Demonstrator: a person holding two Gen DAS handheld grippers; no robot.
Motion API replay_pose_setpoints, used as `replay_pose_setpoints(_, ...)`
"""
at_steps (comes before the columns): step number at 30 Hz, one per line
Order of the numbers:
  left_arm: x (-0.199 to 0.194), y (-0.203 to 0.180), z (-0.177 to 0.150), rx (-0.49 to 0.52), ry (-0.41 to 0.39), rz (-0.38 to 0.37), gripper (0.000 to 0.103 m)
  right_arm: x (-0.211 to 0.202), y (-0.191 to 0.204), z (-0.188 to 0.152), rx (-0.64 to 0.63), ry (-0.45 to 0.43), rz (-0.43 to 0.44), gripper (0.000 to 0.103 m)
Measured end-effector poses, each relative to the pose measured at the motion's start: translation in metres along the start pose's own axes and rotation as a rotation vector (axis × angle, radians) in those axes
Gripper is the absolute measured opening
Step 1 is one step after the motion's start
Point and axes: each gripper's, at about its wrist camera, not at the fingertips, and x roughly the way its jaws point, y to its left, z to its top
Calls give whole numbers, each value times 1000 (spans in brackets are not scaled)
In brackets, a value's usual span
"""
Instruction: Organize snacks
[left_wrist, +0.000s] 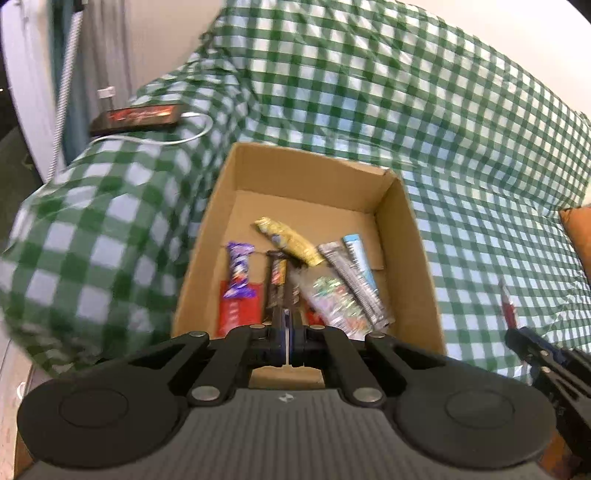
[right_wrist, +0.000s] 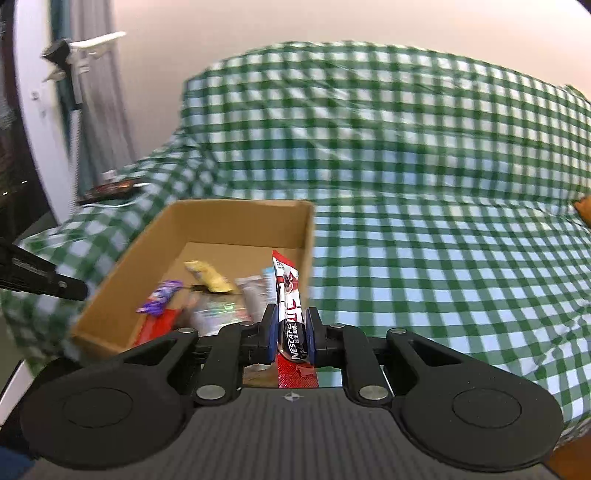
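Nescafé sachet (right_wrist: 290, 325), red and slim, stands pinched between the blue pads of the right gripper (right_wrist: 291, 334), its long axis running away from the camera along the fingers, its far end tipped over the near right corner of the cardboard box (right_wrist: 221, 214). That corner lies just ahead and slightly left of the sachet, so the coming move likely turns on carrying it leftward over the rim before letting go. Inside the box lie a purple bar (left_wrist: 239, 271), a yellow packet (left_wrist: 290, 240) and grey sticks (left_wrist: 354, 280), mostly lengthwise. Left gripper (left_wrist: 286, 328) hangs over the box's near edge with jaws fully closed and nothing between them. Checked cloth (left_wrist: 461, 166) surrounds the box.
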Motion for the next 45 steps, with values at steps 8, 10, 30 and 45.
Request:
replay_pose_setpoints(8,41,-32,43,43,10,-5,4,54,-64,3,107,52,-114,17)
replay_pose_setpoints(10,50,-32,50,41,14,9,14,69,-77,3,115,59,-141,17)
replay_pose_setpoints(30,161,-174,97,299,-12,-117,103,236,-185,-7,157,71,-329,17)
replay_pose_setpoints(45,385,-314,72,184,93,66,103,312,-286,-20,287,-29,-284,18)
